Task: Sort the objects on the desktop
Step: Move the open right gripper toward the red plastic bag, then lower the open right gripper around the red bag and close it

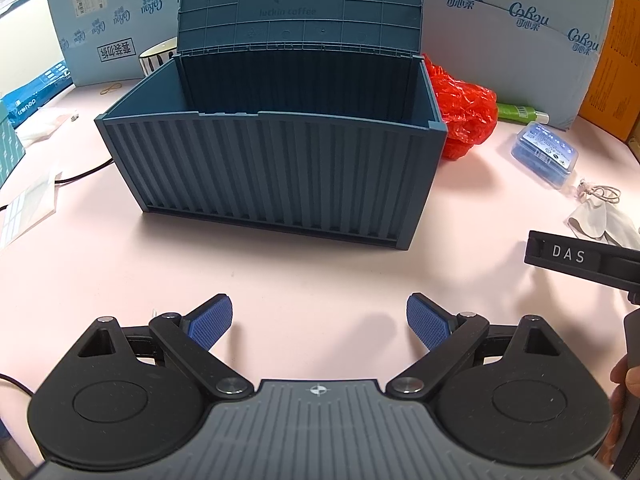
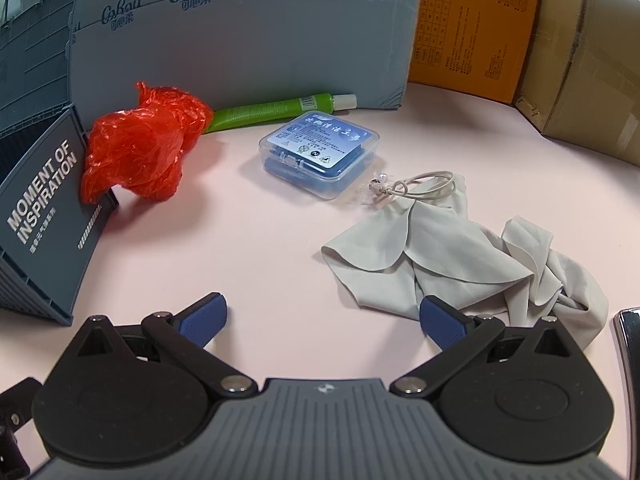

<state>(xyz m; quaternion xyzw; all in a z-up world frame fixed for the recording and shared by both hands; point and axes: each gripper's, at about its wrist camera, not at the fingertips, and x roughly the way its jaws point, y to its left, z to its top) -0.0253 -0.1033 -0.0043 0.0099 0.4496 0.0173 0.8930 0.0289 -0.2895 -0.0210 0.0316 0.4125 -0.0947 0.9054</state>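
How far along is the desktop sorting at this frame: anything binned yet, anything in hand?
Done: nothing visibly; the open blue storage box shows no contents, though its floor is hidden. In hand: nothing; left gripper and right gripper are both open. Left: red plastic bag, green tube, clear case and grey cloth lie on the table.

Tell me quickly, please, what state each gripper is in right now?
Left gripper: open, holding nothing, above bare table in front of the blue container box.
Right gripper: open, holding nothing, its right finger beside the grey cloth.
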